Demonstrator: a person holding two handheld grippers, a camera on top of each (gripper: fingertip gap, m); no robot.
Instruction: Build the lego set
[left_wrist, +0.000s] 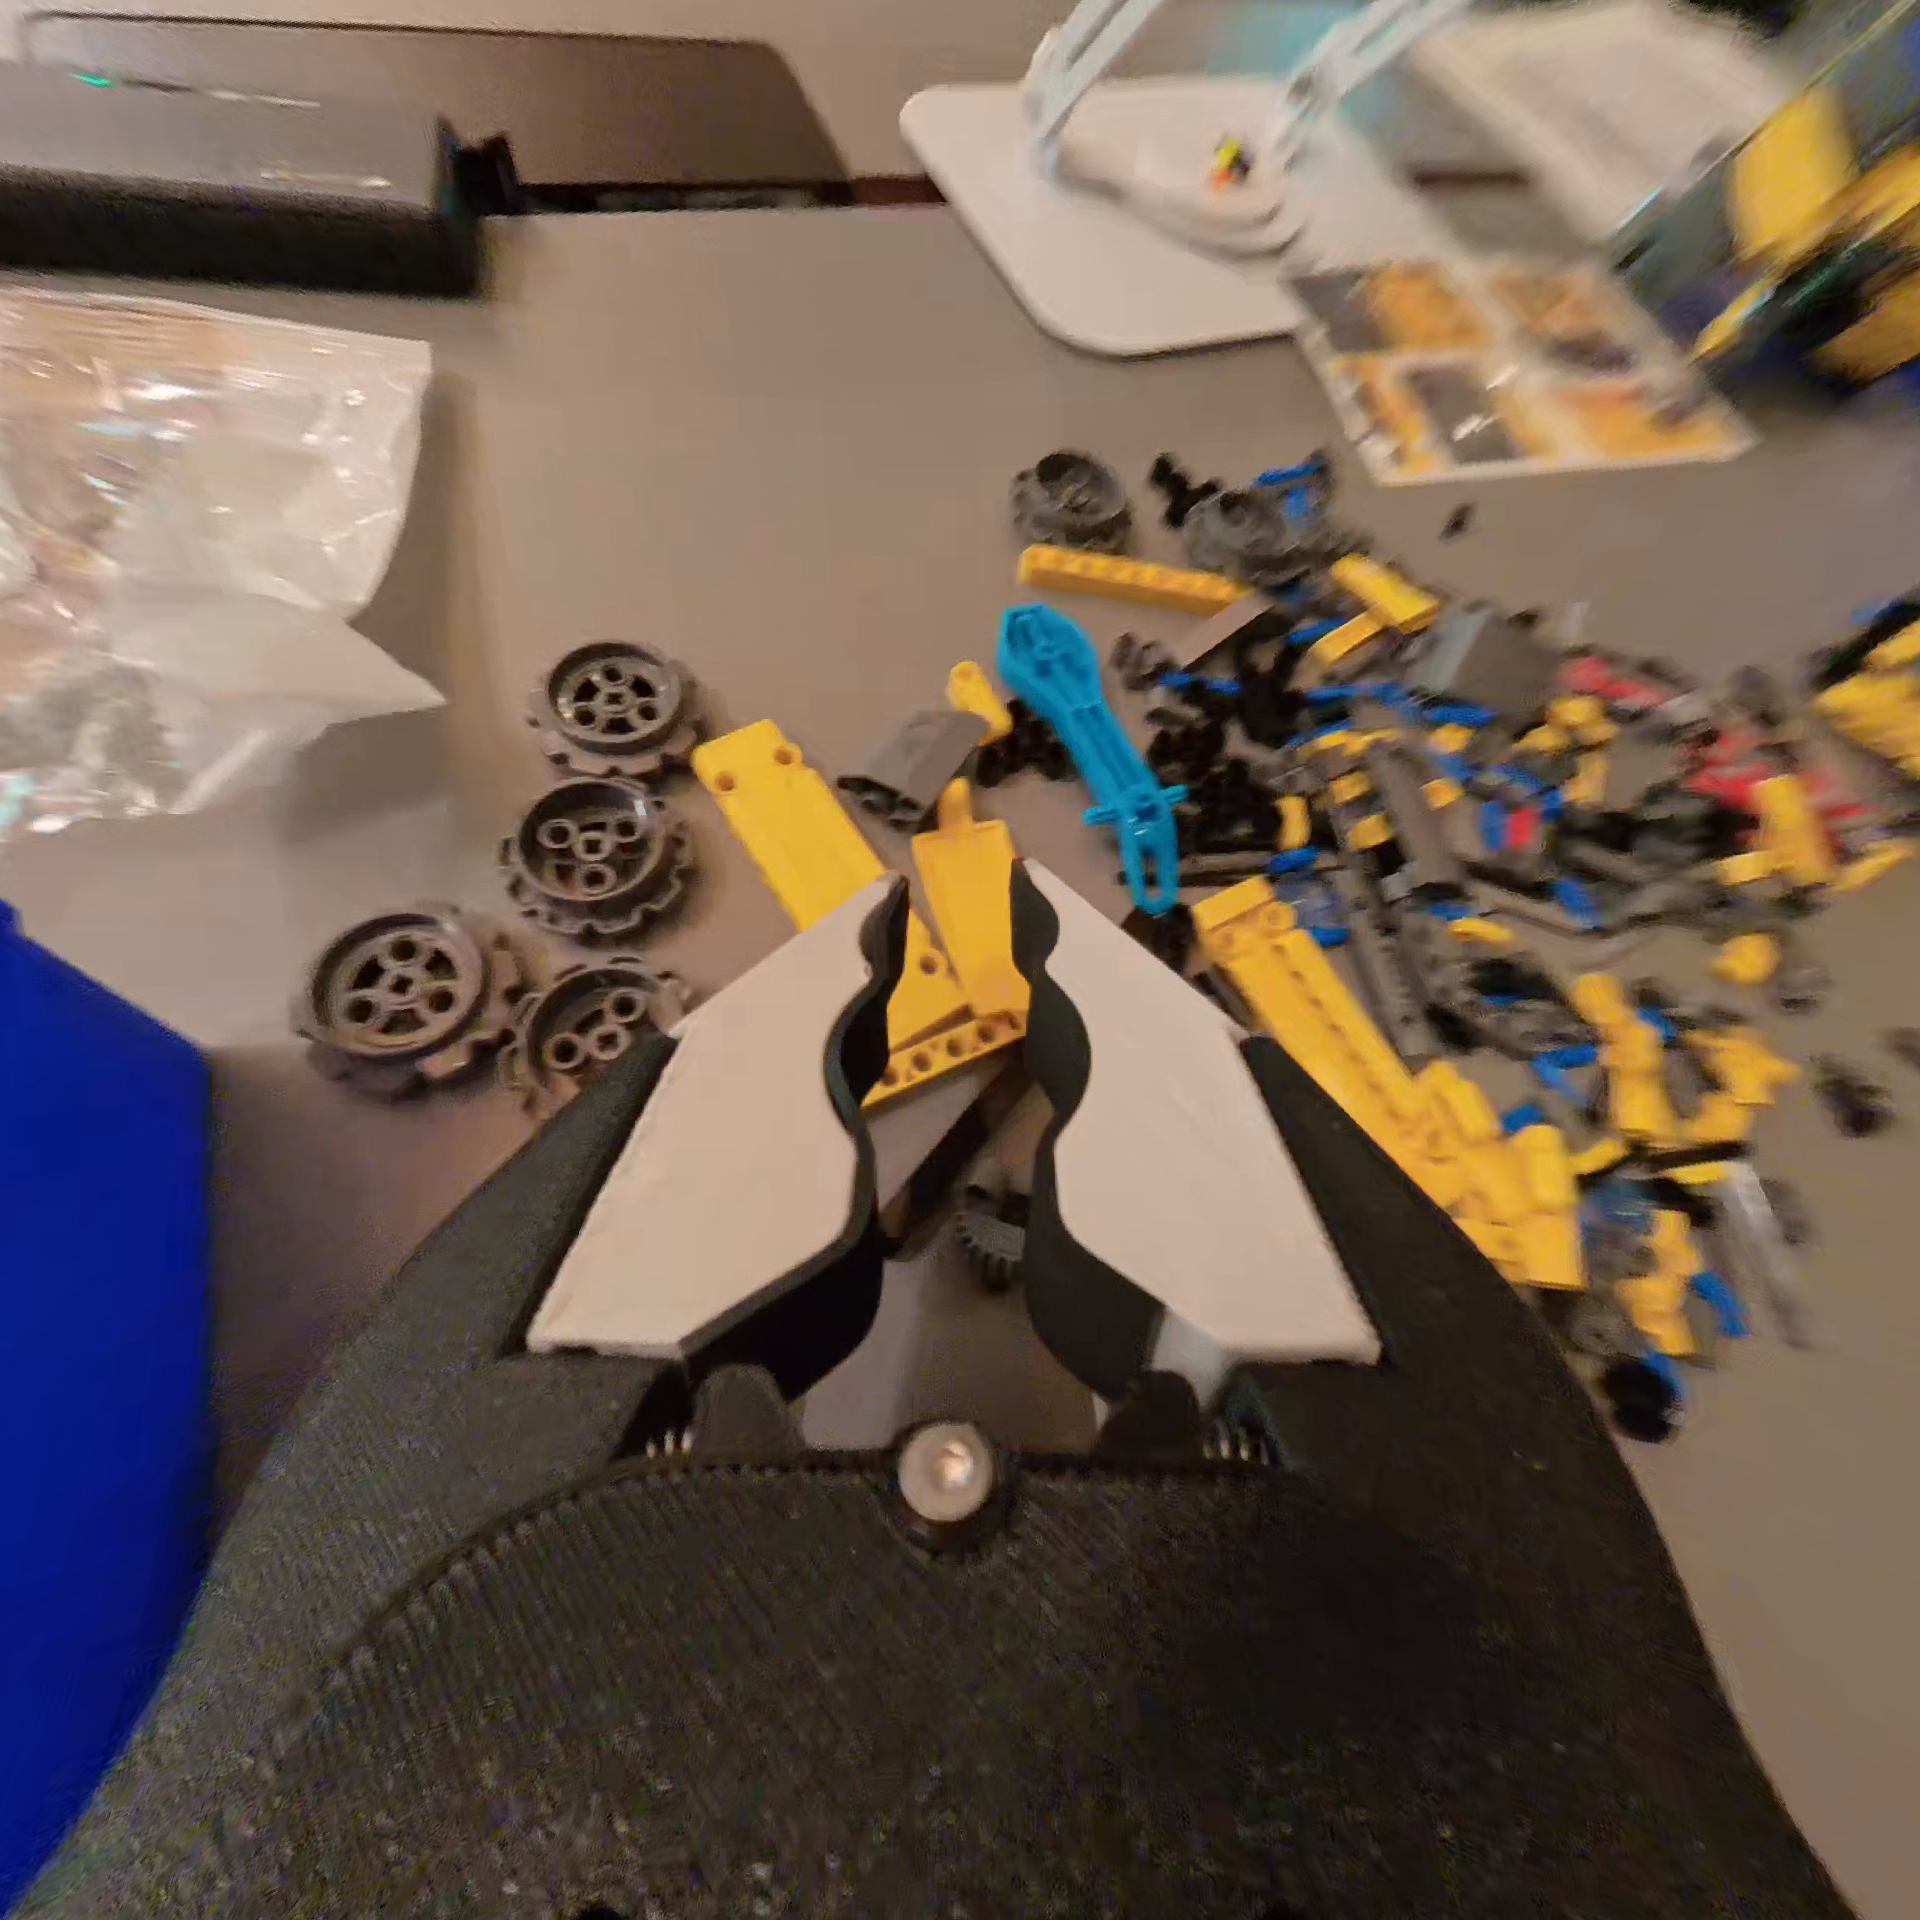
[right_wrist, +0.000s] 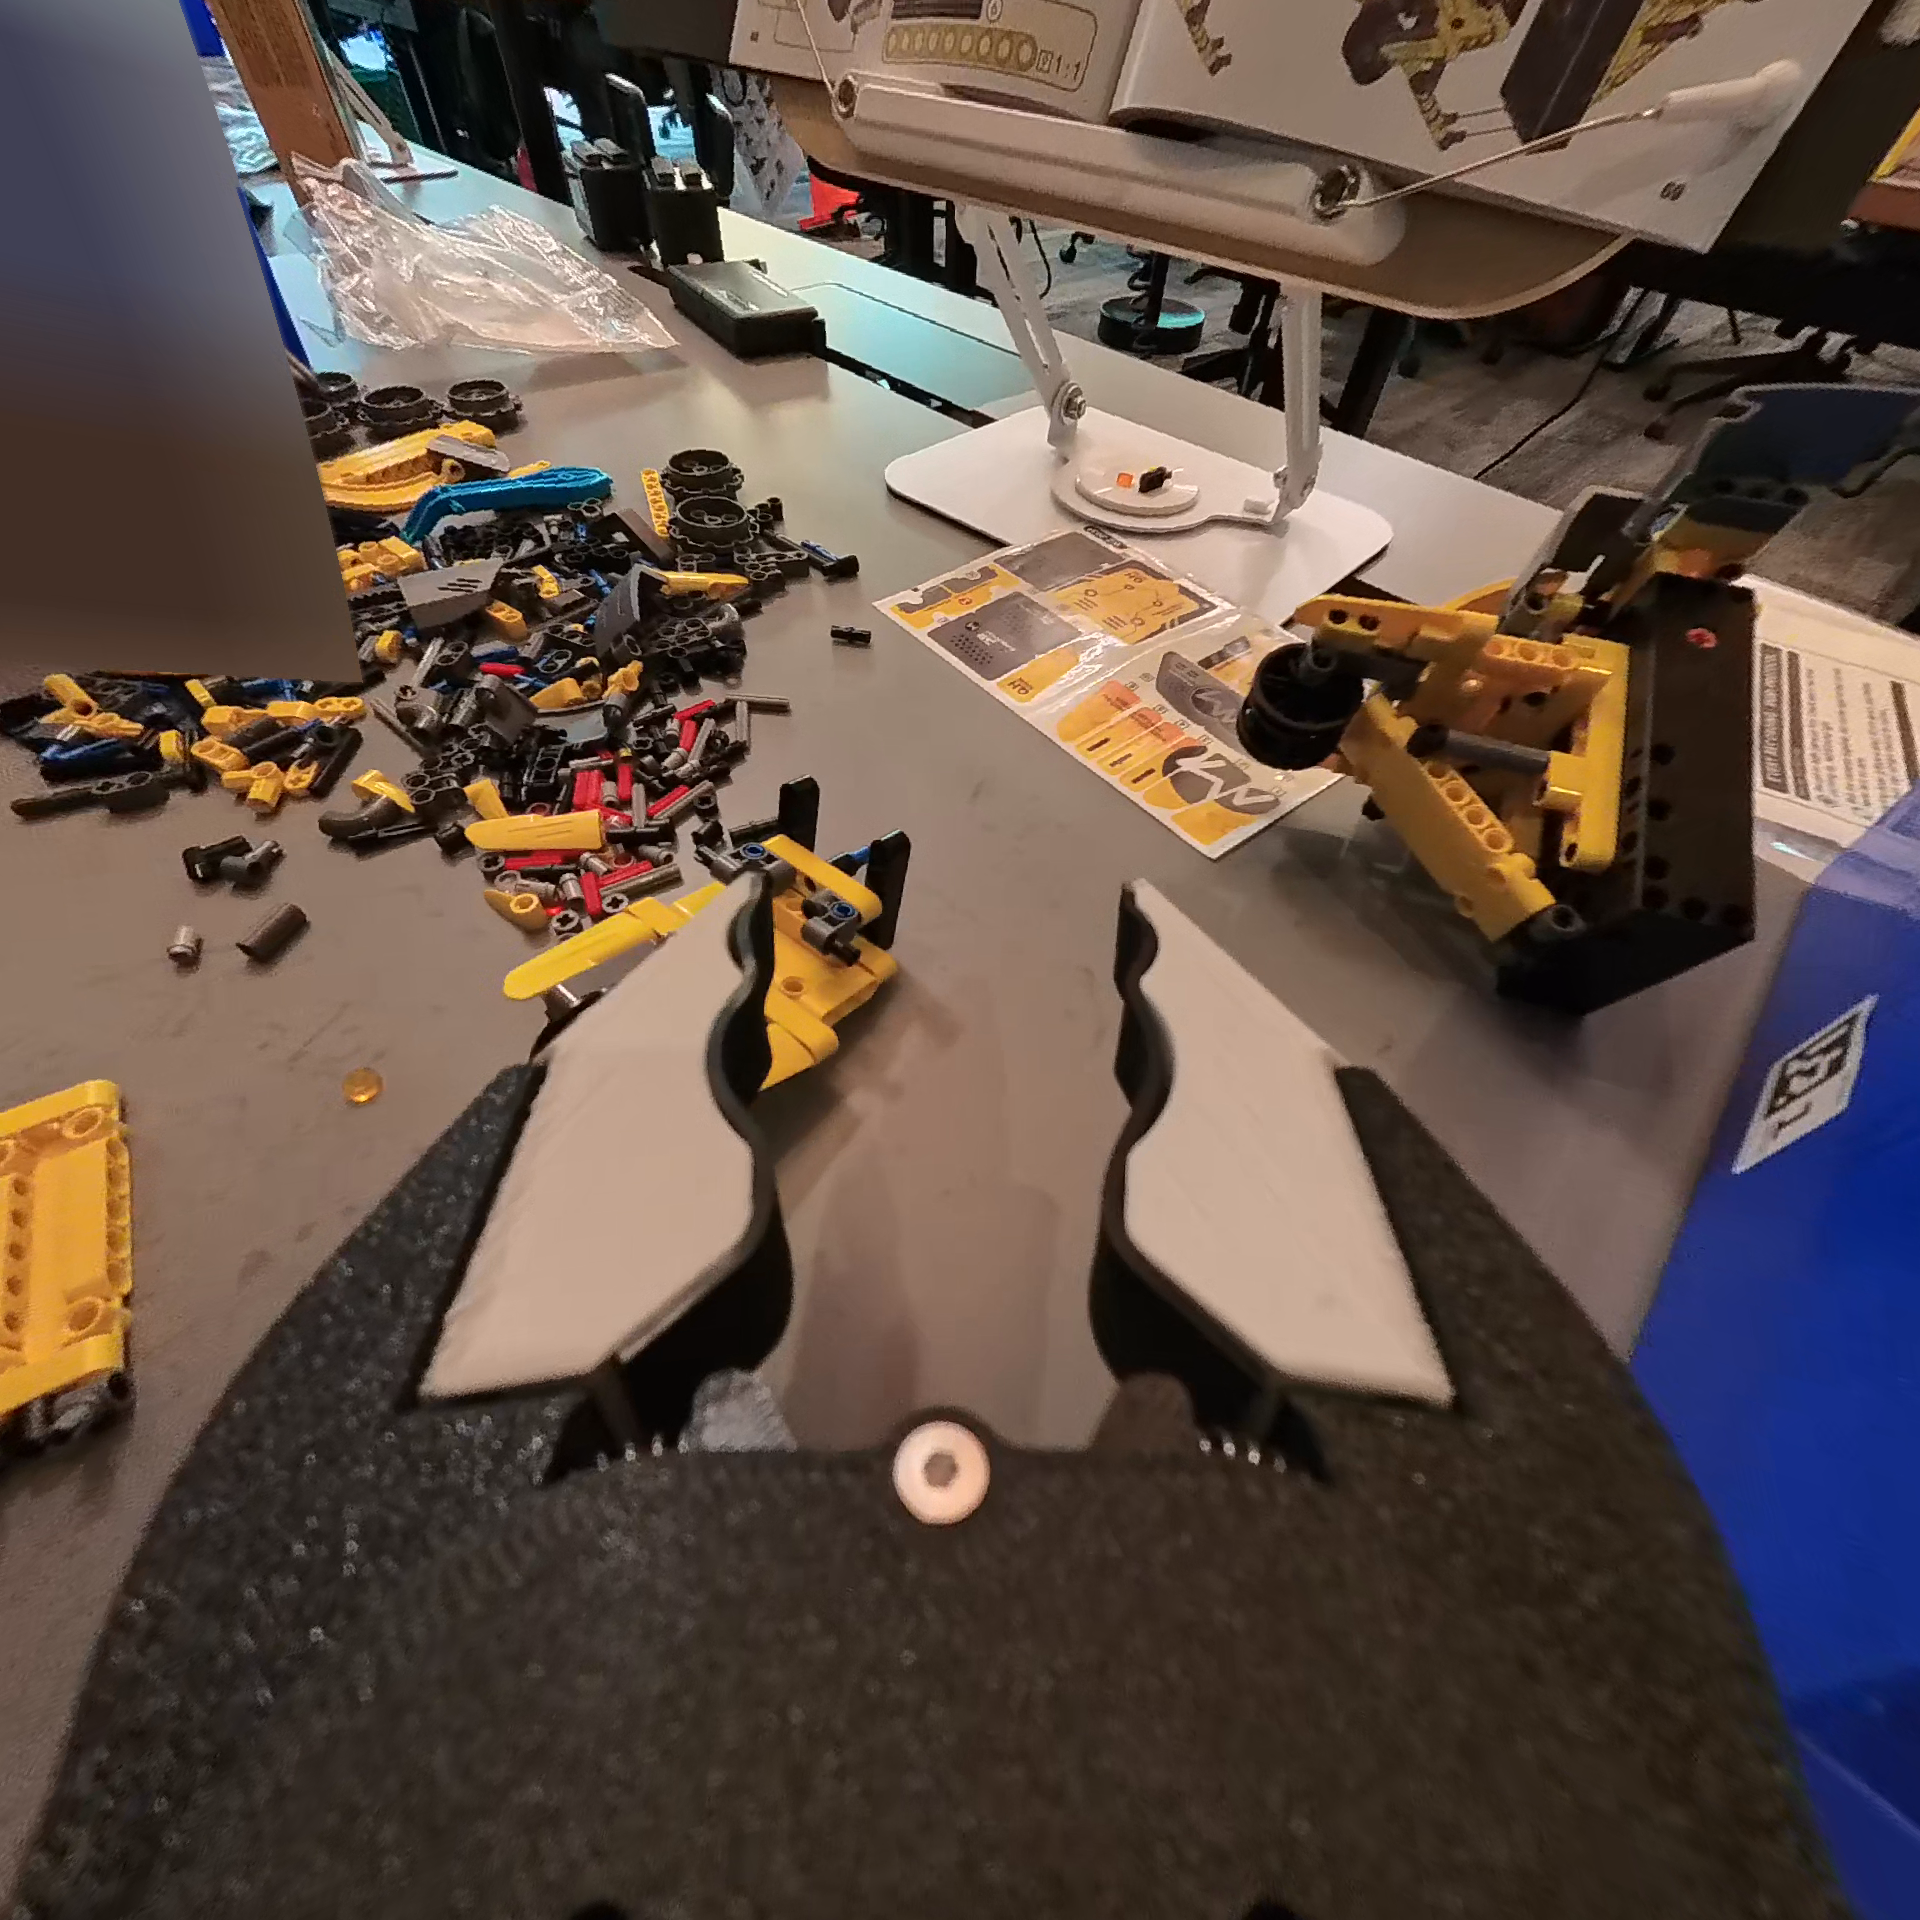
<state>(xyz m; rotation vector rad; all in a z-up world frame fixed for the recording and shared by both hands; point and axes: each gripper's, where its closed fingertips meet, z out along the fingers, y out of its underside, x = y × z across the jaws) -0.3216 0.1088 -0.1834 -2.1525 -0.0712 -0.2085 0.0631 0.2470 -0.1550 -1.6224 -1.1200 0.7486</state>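
Observation:
My left gripper is shut on a yellow panel piece with a grey part and a small gear under it, held over the grey table. A second yellow panel lies just to its left, beside several dark sprocket wheels. My right gripper is open and empty, low over the table. A small yellow and black sub-assembly lies at its left fingertip. A partly built yellow and black model stands to its right.
A wide pile of small yellow, black, blue and red parts covers the table, with a blue tool at its edge. A sticker sheet, a white book stand, plastic bags, a blue bin and a loose yellow panel lie around. One gripper's finger ends stand about 40 cm off the other's.

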